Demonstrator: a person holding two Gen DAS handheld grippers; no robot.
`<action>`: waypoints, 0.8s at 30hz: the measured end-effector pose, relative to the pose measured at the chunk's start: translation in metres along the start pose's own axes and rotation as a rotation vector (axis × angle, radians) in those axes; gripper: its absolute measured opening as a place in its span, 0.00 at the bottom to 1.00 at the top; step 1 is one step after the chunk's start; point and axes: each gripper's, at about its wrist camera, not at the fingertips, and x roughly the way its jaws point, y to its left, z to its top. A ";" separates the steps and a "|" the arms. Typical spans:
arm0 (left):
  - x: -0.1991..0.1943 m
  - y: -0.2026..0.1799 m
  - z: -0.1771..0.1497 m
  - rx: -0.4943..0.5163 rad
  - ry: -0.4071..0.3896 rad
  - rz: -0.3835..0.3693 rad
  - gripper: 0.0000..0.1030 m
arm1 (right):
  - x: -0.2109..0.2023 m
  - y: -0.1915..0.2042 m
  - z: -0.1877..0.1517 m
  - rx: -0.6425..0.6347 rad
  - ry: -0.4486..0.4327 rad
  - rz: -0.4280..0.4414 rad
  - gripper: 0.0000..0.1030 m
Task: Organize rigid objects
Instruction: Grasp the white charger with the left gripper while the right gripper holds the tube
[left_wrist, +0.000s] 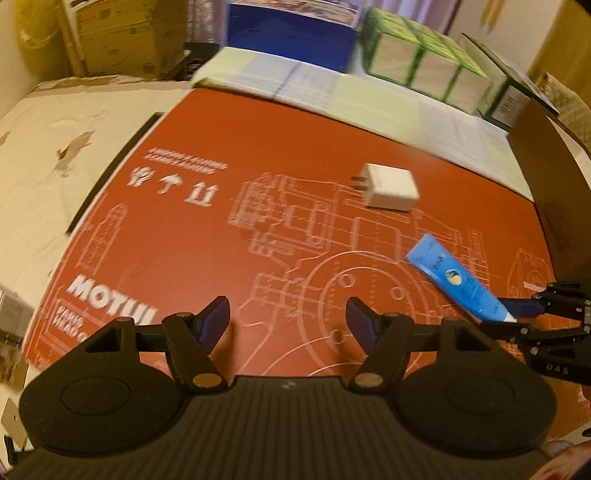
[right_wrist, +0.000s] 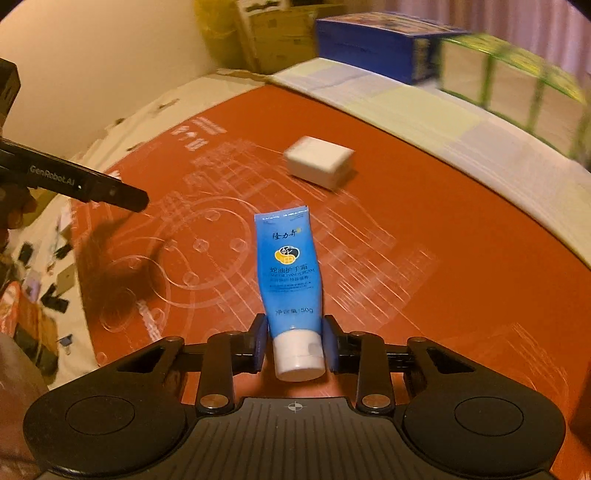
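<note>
A blue hand-cream tube (right_wrist: 290, 266) with a white cap (right_wrist: 298, 356) lies between my right gripper's (right_wrist: 295, 345) blue pads (right_wrist: 261, 343), which close on the cap end; the tube looks lifted above the red board (right_wrist: 424, 258). It also shows in the left wrist view (left_wrist: 456, 277), held by the right gripper (left_wrist: 517, 314) at the right edge. A white plug charger (left_wrist: 388, 186) lies on the red board (left_wrist: 184, 240) further back, and in the right wrist view (right_wrist: 319, 162). My left gripper (left_wrist: 288, 321) is open and empty above the board's near part.
Green-and-white cartons (left_wrist: 417, 62), a blue box (left_wrist: 291, 33) and papers (left_wrist: 332, 88) line the far edge. A brown box wall (left_wrist: 546, 173) stands at the right. Cream cloth (left_wrist: 55, 147) lies left of the board. Small clutter (right_wrist: 40, 288) lies on the left.
</note>
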 end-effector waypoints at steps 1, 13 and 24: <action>0.002 -0.004 0.002 0.015 0.001 -0.009 0.64 | -0.003 -0.005 -0.003 0.030 -0.005 -0.023 0.27; 0.022 -0.053 0.026 0.227 -0.062 -0.102 0.60 | -0.023 -0.061 -0.016 0.429 -0.101 -0.331 0.27; 0.066 -0.087 0.060 0.521 -0.106 -0.157 0.60 | -0.024 -0.096 -0.006 0.603 -0.129 -0.377 0.27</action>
